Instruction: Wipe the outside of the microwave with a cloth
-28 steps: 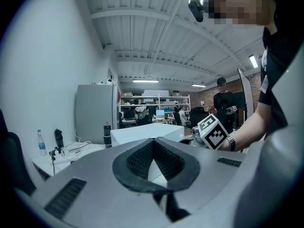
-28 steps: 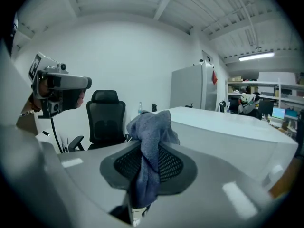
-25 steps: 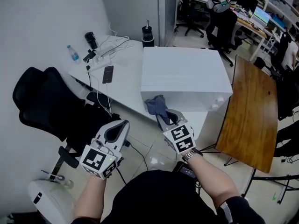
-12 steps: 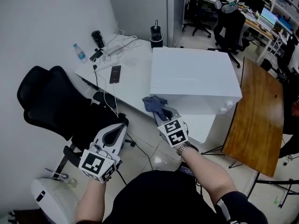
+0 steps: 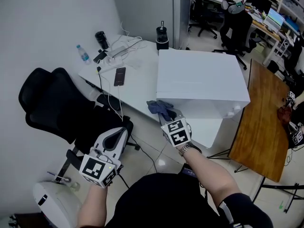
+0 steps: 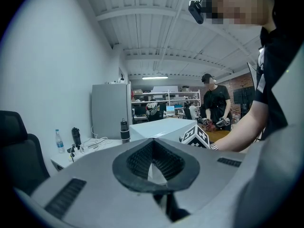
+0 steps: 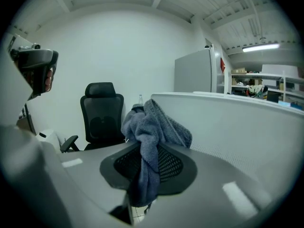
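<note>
L claw (image 5: 122, 129) pressed together, empty | R claw (image 5: 170, 117) pinching cloth (image 5: 158, 107) by microwave (image 5: 202, 75)

No legible text, brand, number or sign in any view. Left white marker cube (image 5: 99, 167), right white marker cube (image 5: 178, 133): black square codes only, no characters. Clear plastic water bottle (image 5: 84, 55): label too small to read.

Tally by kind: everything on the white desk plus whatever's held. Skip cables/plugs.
microwave: 1
clear water bottle: 1
black drink bottles: 2
phone: 1
power strip: 1
cloth, in right gripper: 1
Total: 7
</note>
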`<state>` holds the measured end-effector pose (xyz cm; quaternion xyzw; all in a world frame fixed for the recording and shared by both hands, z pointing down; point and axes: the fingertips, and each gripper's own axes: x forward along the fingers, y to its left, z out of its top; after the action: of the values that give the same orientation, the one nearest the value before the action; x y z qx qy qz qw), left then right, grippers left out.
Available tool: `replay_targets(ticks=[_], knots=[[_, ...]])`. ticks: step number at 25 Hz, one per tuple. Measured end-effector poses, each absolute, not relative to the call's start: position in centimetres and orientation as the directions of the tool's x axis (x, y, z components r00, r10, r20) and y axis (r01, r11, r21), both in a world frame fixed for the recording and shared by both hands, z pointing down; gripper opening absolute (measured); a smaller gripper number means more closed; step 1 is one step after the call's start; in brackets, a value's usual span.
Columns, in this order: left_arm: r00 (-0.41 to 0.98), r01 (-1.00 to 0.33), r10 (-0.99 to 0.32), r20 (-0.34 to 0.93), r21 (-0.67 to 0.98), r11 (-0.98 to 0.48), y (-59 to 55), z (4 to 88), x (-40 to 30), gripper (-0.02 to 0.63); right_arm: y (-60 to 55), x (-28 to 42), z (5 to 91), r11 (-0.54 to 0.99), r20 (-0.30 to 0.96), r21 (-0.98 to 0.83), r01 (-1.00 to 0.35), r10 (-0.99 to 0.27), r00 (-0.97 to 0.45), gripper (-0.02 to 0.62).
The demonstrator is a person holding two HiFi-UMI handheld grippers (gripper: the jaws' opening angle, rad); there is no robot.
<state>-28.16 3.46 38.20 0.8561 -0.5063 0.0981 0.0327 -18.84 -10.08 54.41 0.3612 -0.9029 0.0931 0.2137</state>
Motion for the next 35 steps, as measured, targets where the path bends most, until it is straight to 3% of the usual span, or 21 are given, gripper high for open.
replay_targets(ticks=[23,35], knots=[[0.544,-0.832,-0.821,0.171,-0.017,-0.555,2.6,37.9,-25.9,0.005,-10.6,-11.5,54.4,0.614,0.501,0.021,-0.789,-0.69,-0.523,0.074],[0.602,-0.788,-0.778,0.182,-0.023,-0.615,1.0,37.5,-20.4,0.005,-11.0,-4.3,54.1,0.553,0.508,0.019,-0.833,-0.723,-0.469,0.074]])
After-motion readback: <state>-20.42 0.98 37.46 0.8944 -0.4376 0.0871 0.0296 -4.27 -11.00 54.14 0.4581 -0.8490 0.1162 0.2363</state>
